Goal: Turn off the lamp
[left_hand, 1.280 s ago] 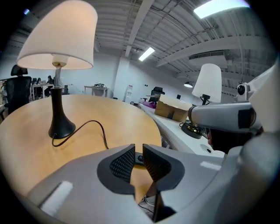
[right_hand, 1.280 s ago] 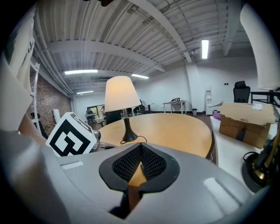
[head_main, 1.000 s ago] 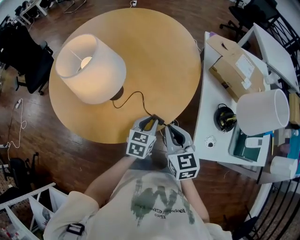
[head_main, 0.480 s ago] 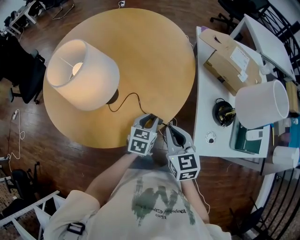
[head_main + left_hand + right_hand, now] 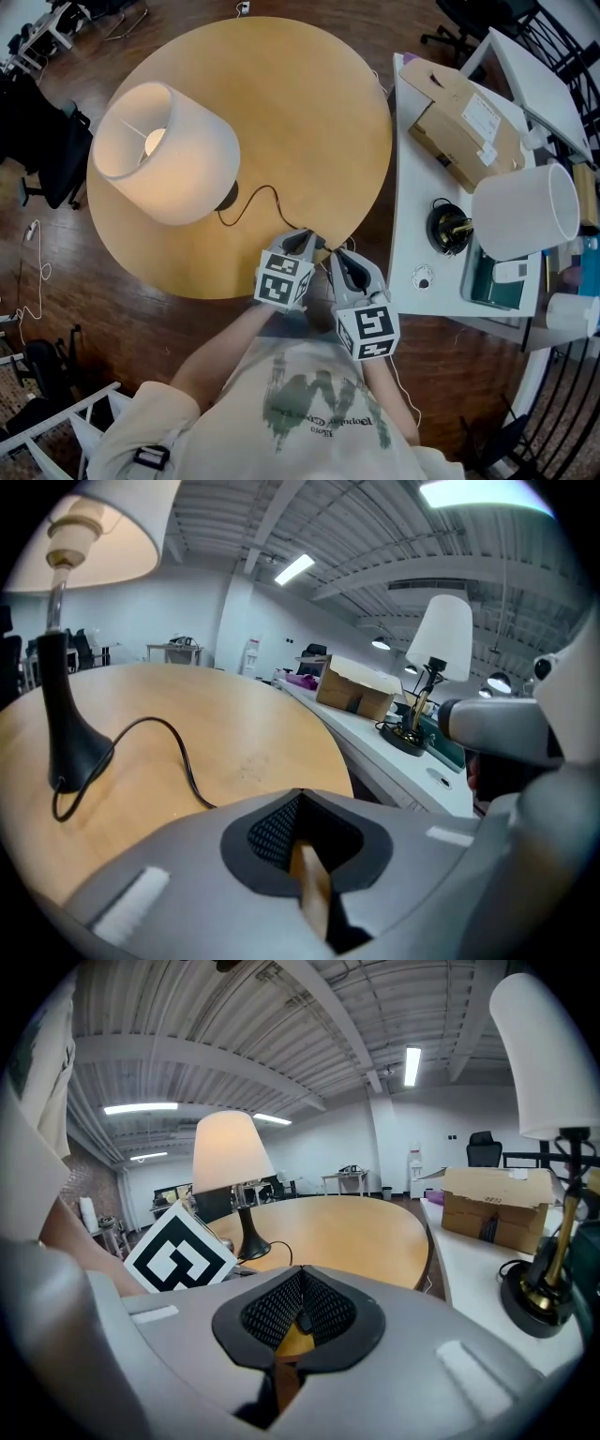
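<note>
A lit lamp with a white shade (image 5: 164, 155) stands on the left of the round wooden table (image 5: 309, 103). Its black base (image 5: 228, 195) trails a black cord (image 5: 272, 199) toward the near edge. Both grippers hover side by side at that edge, where the cord ends: my left gripper (image 5: 302, 244) and my right gripper (image 5: 343, 265), jaws together on each. The left gripper view shows the lamp's stem and base (image 5: 67, 733) and the cord (image 5: 178, 752) ahead-left of the left gripper (image 5: 298, 794). From the right gripper (image 5: 300, 1274), the glowing lamp (image 5: 232, 1162) shows across the table.
A white side table (image 5: 412, 187) stands close on the right, carrying a cardboard box (image 5: 464, 112), an unlit second lamp (image 5: 525, 220) on a black base (image 5: 448, 230) and a teal tray (image 5: 487, 277). A black office chair (image 5: 37, 122) stands left of the round table.
The head view has shifted slightly. Both grippers stay at the table's near edge, the left one nudged a little. The lamp remains lit.
</note>
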{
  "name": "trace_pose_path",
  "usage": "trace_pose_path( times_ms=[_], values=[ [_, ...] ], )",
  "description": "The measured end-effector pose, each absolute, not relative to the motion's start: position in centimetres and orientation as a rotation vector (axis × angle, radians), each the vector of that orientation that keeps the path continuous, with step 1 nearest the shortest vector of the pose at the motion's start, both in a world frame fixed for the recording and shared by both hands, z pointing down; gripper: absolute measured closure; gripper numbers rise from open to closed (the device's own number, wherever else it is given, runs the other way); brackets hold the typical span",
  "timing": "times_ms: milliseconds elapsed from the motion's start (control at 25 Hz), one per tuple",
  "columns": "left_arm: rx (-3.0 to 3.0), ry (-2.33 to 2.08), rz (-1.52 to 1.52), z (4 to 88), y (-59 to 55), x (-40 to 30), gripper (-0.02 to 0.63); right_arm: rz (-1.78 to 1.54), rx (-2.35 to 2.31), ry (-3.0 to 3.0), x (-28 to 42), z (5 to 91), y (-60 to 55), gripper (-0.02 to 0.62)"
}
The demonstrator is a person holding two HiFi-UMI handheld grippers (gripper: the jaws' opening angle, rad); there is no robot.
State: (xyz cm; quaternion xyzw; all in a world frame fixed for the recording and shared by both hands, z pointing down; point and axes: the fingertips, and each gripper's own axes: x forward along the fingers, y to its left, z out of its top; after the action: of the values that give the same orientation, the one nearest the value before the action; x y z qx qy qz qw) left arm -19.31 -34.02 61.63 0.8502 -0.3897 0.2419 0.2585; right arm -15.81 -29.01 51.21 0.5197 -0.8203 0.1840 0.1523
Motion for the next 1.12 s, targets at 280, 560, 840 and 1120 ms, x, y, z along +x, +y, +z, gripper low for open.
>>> trace_pose_path(
  times_ms=[280, 560, 840, 1120],
  values=[
    [2.328, -1.095, 0.664, 61.6, -34.1, -20.2, 0.585, 0.532, 1.476, -2.352, -15.7, 51.5, -29.3, 0.595],
    [2.348, -1.064, 0.659, 61.6, -33.5, -20.2, 0.560, 0.542, 1.465, -2.353, -15.8, 51.7, -29.4, 0.595],
    [2.378, -1.072, 0.657, 61.1, -33.5, -19.8, 0.586, 0.548, 1.459, -2.345, -15.7, 51.9, -29.4, 0.595],
    [2.392, -1.061, 0.679, 61.2, -33.0, -19.5, 0.606, 0.550, 1.458, -2.343, -15.5, 52.1, -29.3, 0.595]
  ],
)
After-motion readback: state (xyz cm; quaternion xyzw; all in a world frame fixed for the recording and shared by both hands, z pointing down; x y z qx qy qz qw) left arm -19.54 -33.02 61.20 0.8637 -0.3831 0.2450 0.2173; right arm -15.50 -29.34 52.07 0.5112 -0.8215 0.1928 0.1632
